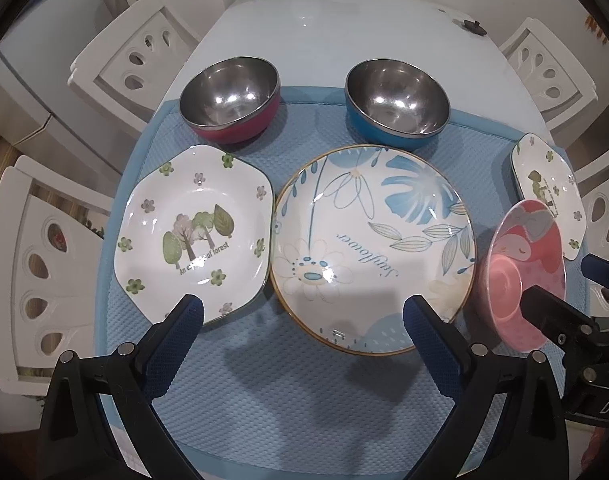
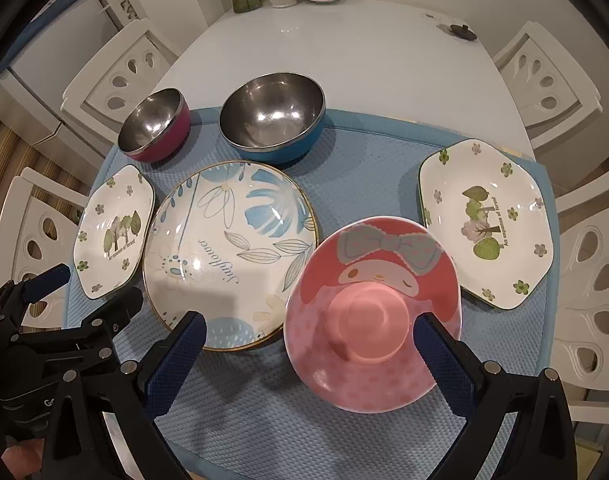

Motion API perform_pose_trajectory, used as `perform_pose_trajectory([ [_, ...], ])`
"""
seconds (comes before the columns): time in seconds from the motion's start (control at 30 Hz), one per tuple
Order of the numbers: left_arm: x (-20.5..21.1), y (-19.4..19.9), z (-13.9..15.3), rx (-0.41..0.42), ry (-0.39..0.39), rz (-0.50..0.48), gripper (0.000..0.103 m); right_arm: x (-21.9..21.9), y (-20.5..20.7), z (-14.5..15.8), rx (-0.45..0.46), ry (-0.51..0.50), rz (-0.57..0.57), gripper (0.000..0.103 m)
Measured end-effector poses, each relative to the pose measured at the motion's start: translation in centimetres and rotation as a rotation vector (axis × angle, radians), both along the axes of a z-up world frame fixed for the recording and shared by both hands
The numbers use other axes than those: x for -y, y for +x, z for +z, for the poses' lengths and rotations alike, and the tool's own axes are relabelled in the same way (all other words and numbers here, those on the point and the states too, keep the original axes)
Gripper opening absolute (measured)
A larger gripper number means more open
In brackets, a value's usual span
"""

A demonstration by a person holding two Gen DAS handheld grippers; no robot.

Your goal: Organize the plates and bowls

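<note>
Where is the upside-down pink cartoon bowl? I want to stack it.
The upside-down pink cartoon bowl sits on the blue mat, between the round sunflower plate and right forest plate.

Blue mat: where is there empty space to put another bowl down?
The blue mat is bare between the blue bowl and the right forest plate, and along the near edge below the sunflower plate. The left side is crowded.
</note>
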State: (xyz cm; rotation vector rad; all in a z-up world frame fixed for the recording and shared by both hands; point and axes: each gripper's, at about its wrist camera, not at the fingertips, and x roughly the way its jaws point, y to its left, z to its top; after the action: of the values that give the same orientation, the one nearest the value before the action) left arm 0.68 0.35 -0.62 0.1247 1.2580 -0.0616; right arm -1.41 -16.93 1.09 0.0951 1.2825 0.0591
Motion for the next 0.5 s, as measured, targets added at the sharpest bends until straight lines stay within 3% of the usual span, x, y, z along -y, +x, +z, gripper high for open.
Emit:
perform_pose_trajectory([
  [0.5, -0.63, 0.27, 0.01, -0.008, -0.008, 0.008, 0.1, -0.2, 0.05, 0.14, 0.002, 0.004, -0.002, 0.103],
])
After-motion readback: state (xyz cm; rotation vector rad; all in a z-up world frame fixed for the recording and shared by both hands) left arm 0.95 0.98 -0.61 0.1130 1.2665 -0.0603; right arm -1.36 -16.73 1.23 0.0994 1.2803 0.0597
